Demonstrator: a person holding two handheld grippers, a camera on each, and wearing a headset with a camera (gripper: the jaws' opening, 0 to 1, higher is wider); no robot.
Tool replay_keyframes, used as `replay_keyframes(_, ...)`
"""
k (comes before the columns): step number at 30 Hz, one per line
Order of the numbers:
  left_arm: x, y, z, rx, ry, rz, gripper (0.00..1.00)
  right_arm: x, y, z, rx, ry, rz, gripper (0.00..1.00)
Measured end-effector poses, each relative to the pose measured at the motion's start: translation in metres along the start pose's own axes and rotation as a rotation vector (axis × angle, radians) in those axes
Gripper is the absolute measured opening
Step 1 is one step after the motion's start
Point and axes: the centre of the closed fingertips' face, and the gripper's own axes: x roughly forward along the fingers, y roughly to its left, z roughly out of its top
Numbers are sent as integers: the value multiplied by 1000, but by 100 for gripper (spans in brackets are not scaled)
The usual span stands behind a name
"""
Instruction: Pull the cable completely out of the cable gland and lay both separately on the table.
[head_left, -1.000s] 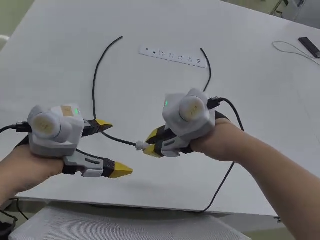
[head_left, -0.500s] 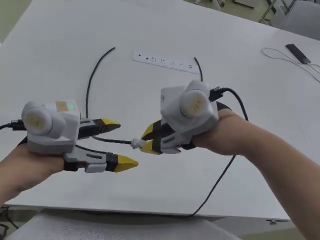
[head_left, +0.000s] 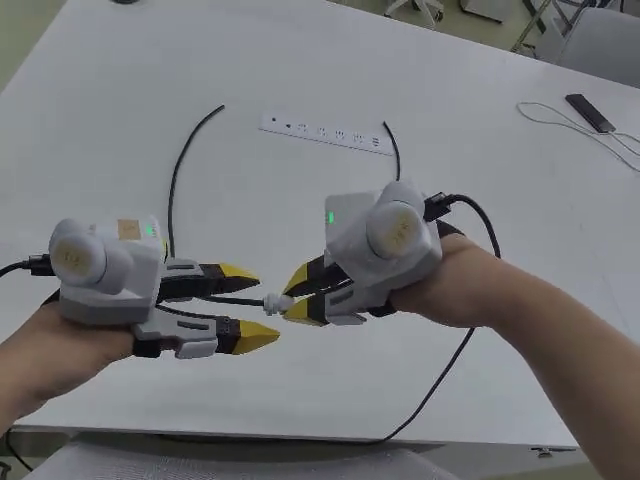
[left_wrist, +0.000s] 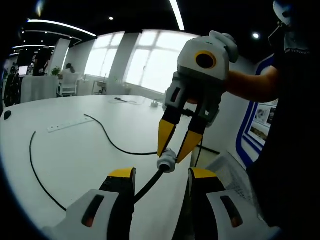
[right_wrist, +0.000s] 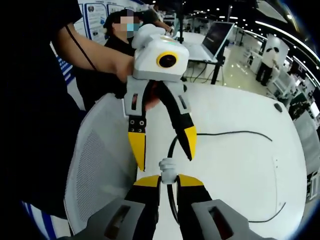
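Two yellow-tipped grippers are held tip to tip over the near edge of the white table (head_left: 480, 200). The right gripper (head_left: 288, 303) is pinched on the cable gland (head_left: 272, 299), a small, pale, round ribbed fitting kept off the surface, while the left gripper (head_left: 266, 306) is held with jaws spread wide and the cable (head_left: 172, 190) is passed between them. The cable, thin, black and smooth-jacketed, is seated in the gland and is run from it in a long curve across the matte tabletop, its free end laid left of a white plastic power strip (head_left: 325, 133).
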Motion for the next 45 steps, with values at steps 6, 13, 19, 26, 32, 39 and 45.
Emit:
replay_keyframes(6,4,-5,-1,40,10,-35,32,-1,2,-3,-19,-5,8,7)
replay_keyframes(13,5,-6,2,22,-5,-51,26,-1,3,-3,-49,-5,7,6)
replay_keyframes(19,6,-9,5,38,-20,-65,18,0,5,-1,-77,-6,5,6)
replay_keyframes(26,6,-10,4,54,-17,-75,16,1,5,-1,-119,-5,-2,7)
replay_keyframes(32,5,-10,3,42,-4,-69,15,3,6,-2,-161,-23,-25,7)
replay_keyframes(39,3,-11,3,44,5,-63,15,1,6,1,-112,-79,-32,8)
replay_keyframes(45,2,-13,6,68,9,-68,15,-10,6,7,61,-202,5,9)
